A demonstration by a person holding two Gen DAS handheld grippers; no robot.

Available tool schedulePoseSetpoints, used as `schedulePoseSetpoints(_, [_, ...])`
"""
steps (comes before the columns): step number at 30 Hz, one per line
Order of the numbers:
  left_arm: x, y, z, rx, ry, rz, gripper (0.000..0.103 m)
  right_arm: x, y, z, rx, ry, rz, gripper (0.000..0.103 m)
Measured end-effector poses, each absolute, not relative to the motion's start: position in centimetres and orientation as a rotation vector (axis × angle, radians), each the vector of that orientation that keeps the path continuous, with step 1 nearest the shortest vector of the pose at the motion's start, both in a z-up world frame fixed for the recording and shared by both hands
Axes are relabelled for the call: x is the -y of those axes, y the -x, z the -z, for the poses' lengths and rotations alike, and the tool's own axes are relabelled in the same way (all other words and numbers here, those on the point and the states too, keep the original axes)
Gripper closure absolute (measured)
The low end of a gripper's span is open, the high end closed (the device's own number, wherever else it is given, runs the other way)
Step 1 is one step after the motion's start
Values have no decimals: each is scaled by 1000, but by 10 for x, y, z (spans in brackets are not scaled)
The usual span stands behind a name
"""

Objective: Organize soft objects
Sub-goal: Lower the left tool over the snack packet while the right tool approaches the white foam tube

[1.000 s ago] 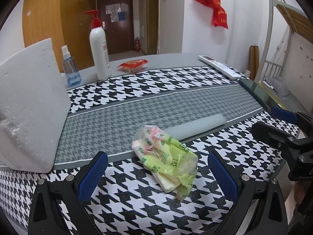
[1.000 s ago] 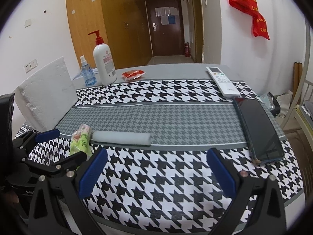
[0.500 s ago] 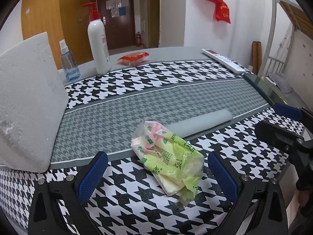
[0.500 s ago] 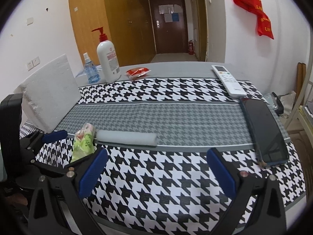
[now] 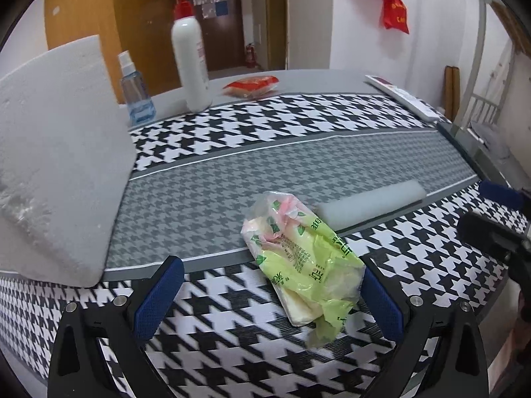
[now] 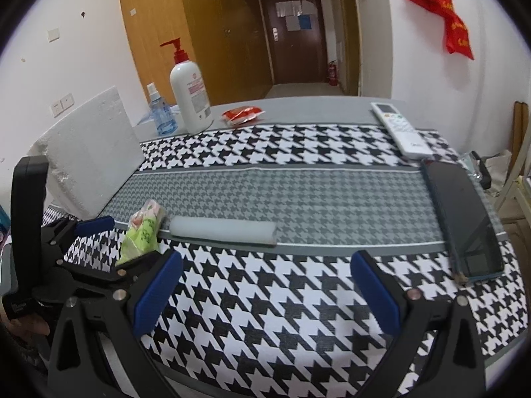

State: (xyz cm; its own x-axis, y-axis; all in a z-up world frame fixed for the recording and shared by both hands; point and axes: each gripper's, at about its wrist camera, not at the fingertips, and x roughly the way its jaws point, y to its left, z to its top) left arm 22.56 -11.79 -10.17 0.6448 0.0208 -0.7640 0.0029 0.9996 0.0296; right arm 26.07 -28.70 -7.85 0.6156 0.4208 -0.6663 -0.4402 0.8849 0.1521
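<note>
Both tongs (image 5: 268, 295) (image 6: 265, 285) gape over houndstooth tablecloth (image 6: 282, 298) facing wooden door (image 6: 295, 33).

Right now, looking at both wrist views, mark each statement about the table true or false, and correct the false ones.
1. The left gripper is open around the tissue pack. True.
2. The foam roll stands upright. False: it lies flat.
3. The right gripper holds the remote. False: it is open and empty.
4. The pump bottle stands beside the spray bottle. True.
5. The phone lies near the remote. True.
</note>
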Motion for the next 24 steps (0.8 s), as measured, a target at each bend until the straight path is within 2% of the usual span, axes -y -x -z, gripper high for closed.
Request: schedulePoseSetpoints(24, [86, -213, 103, -874, 7, -90, 1, 234, -297, 93, -836, 207, -647, 1])
